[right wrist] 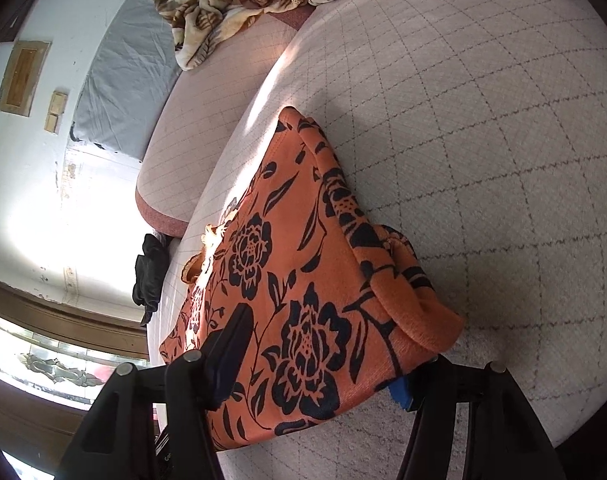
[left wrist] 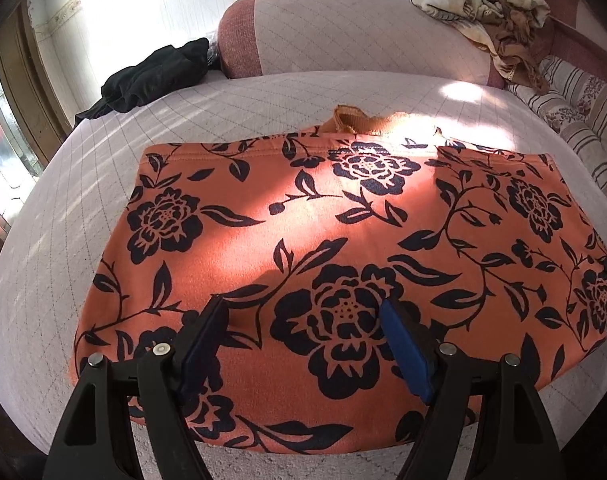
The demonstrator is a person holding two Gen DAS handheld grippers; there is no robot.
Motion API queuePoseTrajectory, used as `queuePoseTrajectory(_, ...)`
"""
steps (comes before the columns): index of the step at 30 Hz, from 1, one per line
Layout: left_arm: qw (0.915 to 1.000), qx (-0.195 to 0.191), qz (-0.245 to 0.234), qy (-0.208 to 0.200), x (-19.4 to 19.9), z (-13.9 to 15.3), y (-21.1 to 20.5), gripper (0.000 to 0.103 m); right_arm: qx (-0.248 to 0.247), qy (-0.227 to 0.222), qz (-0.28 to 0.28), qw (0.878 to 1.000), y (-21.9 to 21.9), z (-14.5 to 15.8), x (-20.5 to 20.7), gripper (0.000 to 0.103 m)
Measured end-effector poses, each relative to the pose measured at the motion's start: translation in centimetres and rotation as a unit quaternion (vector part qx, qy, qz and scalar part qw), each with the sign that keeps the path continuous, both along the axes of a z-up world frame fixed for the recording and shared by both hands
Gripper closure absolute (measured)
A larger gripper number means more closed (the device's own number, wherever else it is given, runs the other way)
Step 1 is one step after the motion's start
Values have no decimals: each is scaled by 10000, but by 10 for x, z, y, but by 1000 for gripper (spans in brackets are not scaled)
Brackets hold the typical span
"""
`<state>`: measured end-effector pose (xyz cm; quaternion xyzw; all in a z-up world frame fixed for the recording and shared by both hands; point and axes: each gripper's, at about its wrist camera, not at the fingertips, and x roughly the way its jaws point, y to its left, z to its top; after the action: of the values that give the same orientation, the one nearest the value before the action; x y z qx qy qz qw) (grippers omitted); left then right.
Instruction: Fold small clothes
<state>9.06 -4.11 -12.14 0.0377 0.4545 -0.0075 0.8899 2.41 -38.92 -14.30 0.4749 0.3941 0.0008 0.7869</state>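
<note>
Over the orange floral garment (left wrist: 303, 240), my left hand-held gripper (left wrist: 303, 336) hangs wide open, gripping nothing. My right hand-held gripper (right wrist: 319, 360) straddles its near corner, pads not visibly pressing. It lies folded on the quilted bed (left wrist: 83, 200).

Sunlit quilted bed (left wrist: 103, 152), white wall (right wrist: 43, 152), wood-framed window (right wrist: 43, 344)

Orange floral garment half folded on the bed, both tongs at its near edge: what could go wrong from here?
1. The right tongs straddle the garment at its rolled side fold; a pull there may undo it.
2. The left tongs hang open over flat cloth and may pinch only the top layer.
3. The lining peeking past the far edge may stay exposed.
</note>
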Motion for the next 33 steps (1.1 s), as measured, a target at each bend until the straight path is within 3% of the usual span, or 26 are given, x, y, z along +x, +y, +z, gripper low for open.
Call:
queuePoseTrajectory(3,9998,-109,57,-129,1,9,3,24,-5,18,-13,10000,1,-1,0,40)
queuePoseTrajectory(8,9998,-38,61,182,9,-8,0,24,-82,57,-1,10000,2,0,3,40)
queuePoseTrajectory(18,9997,-226,81,-41,7,7,2,24,-148,88,24,9998,3,1,6,40)
queuePoseTrajectory(23,9997,-92,42,232,13,-11,-1,24,-145,87,27,9999,3,0,7,40)
queuePoseTrajectory(29,9991,-373,92,-201,3,14,4,24,-142,65,-15,9999,-1,3,6,40)
queuePoseTrajectory(32,9996,-144,-6,243,13,-11,-3,22,-207,86,-21,9997,-2,3,8,40)
queuePoseTrajectory(33,9998,-18,-53,198,13,-18,-6,20,-188,138,-43,9997,-3,0,9,40)
